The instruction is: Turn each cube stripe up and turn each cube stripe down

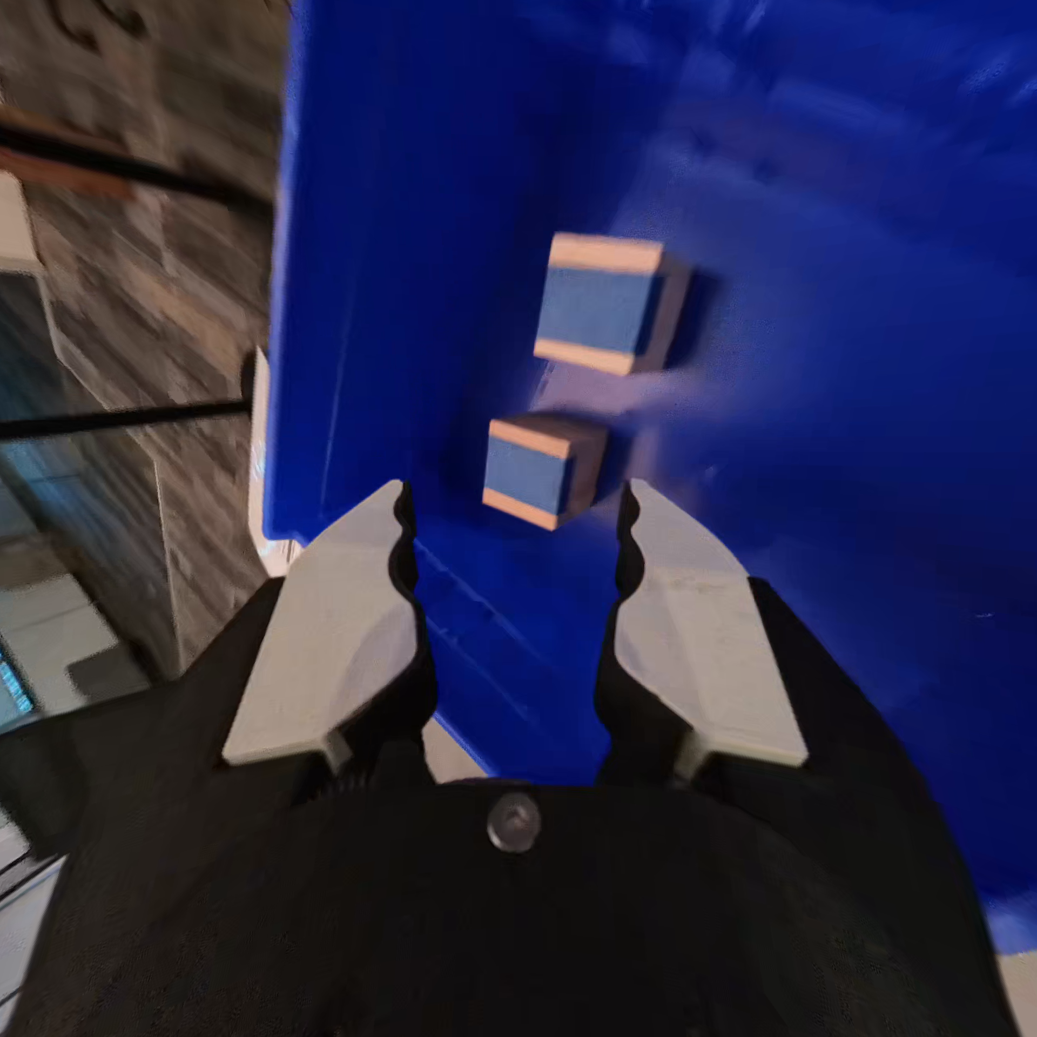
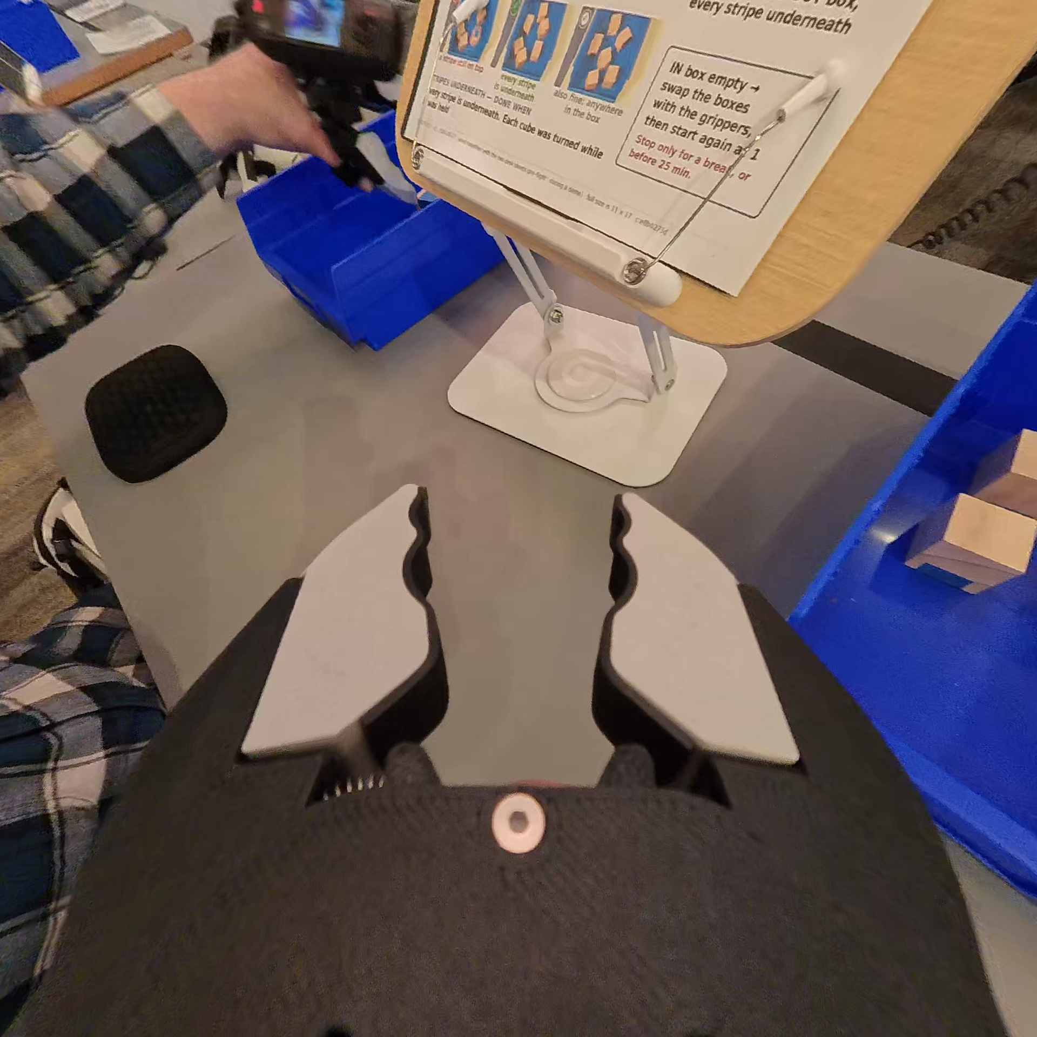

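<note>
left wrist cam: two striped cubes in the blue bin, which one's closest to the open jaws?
The smaller-looking, lower cube, just beyond the fingertips of the open left gripper. The other cube lies farther into the blue bin.

The left gripper [image 1: 516,494] has its jaws spread wide with nothing between the pads — though this view is blurred. The right gripper [image 2: 519,499] likewise stands open and bare. A hand [image 2: 247,106] grips the left gripper's handle.

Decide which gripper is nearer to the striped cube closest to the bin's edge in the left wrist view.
Left. The left gripper hangs open just short of the striped cube in the blue bin; the right gripper is open over bare table, away from it.
</note>
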`<move>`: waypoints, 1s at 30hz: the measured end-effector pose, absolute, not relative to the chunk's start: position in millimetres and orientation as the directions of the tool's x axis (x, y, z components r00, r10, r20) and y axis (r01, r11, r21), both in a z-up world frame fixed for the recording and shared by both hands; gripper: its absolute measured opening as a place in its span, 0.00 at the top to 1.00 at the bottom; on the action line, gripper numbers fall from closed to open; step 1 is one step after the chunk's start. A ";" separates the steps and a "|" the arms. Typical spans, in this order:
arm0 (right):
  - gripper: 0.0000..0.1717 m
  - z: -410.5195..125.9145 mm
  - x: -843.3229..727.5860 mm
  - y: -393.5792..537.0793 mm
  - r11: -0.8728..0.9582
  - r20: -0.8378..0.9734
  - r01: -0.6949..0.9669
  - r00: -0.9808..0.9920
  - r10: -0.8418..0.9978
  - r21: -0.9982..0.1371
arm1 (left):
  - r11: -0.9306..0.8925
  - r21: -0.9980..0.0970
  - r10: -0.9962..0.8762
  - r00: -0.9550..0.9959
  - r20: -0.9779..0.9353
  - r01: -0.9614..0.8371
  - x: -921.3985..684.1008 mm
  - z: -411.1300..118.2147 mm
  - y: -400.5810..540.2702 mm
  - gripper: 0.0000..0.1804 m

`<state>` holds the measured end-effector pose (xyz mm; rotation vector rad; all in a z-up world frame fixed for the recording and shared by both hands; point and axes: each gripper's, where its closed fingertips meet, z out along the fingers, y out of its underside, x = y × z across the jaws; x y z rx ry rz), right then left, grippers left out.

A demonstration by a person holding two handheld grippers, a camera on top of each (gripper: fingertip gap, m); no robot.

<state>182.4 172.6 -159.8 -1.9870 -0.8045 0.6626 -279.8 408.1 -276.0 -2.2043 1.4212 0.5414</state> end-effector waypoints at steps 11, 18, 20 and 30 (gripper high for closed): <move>0.64 -171.4 181.1 178.4 -0.433 -0.173 0.270 0.644 0.746 -0.860 | -0.385 0.122 -0.907 0.351 -0.231 -0.915 -291.3 -341.9 419.2 0.73; 0.64 -165.4 166.8 169.7 -0.426 -0.232 0.216 0.585 0.777 -0.879 | -0.436 -0.144 -0.788 0.454 -0.417 -0.889 -287.4 -292.4 413.2 0.74; 0.64 -158.7 157.4 164.5 -0.426 -0.270 0.182 0.543 0.795 -0.886 | -0.428 -0.277 -0.722 0.510 -0.468 -0.860 -282.8 -263.7 397.3 0.74; 0.64 -114.4 101.4 130.3 -0.435 -0.403 0.028 0.328 0.854 -0.900 | 0.049 -0.623 -0.500 0.521 -0.692 -0.780 -172.7 -124.8 239.4 0.74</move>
